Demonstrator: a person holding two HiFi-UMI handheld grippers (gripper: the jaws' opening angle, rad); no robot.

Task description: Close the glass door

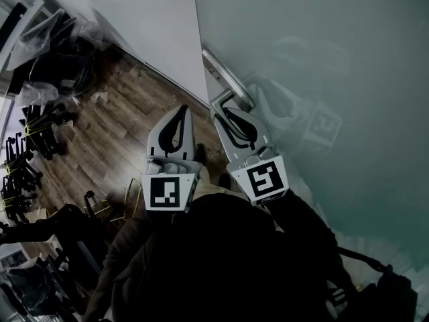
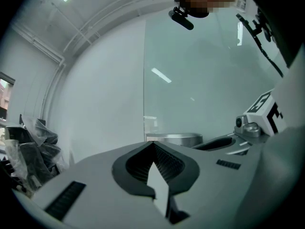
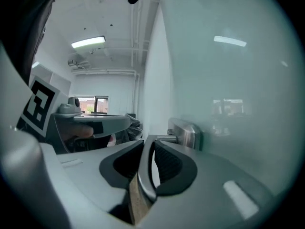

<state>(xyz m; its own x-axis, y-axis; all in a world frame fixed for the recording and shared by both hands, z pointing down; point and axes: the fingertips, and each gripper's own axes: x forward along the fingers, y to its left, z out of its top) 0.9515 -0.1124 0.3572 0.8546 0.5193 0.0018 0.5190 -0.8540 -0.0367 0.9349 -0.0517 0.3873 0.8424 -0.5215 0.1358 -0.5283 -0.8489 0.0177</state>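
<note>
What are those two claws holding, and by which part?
Nothing is gripped. The right claw stands open around the silver metal door handle, with a gap showing; the left claw is shut, empty.

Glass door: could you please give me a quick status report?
Left gripper shut, empty. Right gripper open, handle between its jaws, not clamped. Glass door just ahead; floor clutter off to the left, apart from it.
</note>
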